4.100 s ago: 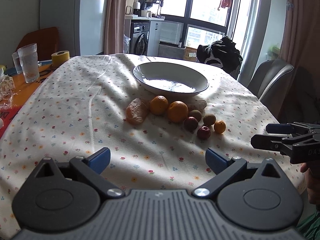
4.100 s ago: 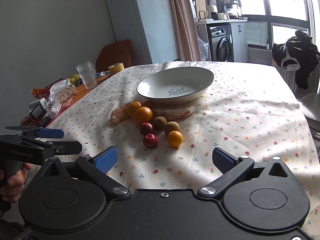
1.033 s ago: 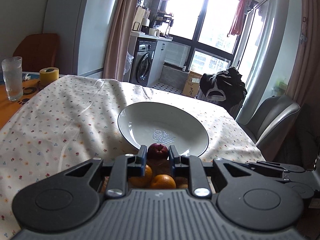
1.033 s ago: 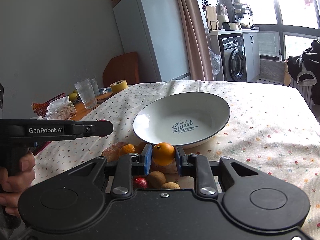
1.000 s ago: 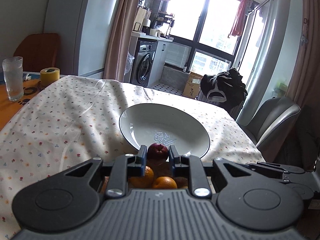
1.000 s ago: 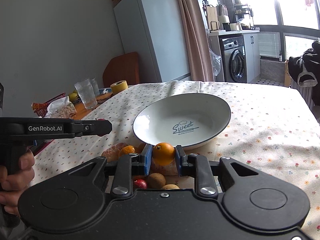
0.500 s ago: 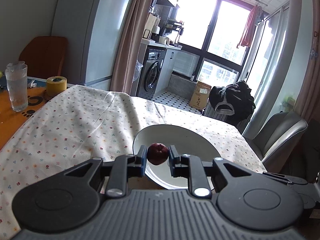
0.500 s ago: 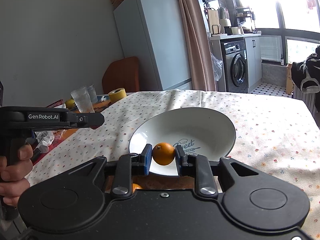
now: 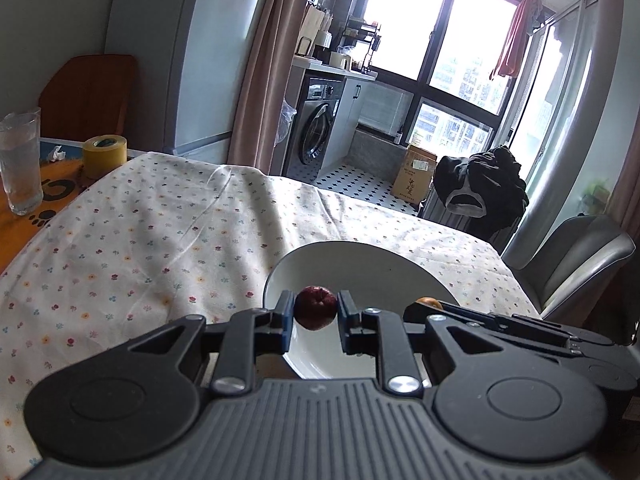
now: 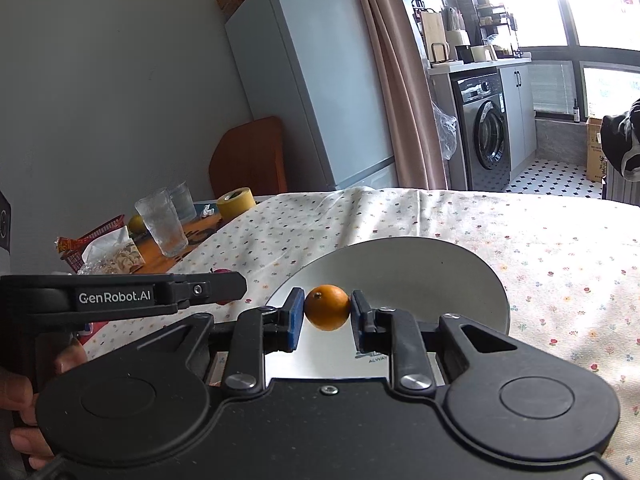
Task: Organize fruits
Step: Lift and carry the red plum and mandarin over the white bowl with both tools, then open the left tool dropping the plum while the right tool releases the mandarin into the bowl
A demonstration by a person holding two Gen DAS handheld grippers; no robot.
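Both grippers now further over white round ceramic plate (image 9: 360, 256) than half second ago. Left gripper (image 9: 315, 312) closed on small dark-red round fruit (image 9: 315, 307), pinched between blue pads, above plate's near-left rim. Right gripper (image 10: 327, 312) clamps small orange citrus (image 10: 328, 307) between fingertips, above plate's near edge. Floral tablecloth (image 9: 140, 240) beneath.

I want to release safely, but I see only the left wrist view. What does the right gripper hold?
Observer: The right gripper is shut on a small orange, clamped between both pads.
Operator: Is the plate under it?
Observer: In the right wrist view, the white plate shows directly behind the orange.
Operator: How does my left gripper look from there?
Observer: The left gripper, holding its red fruit, ends beside the plate's left rim; a hand grips its handle.
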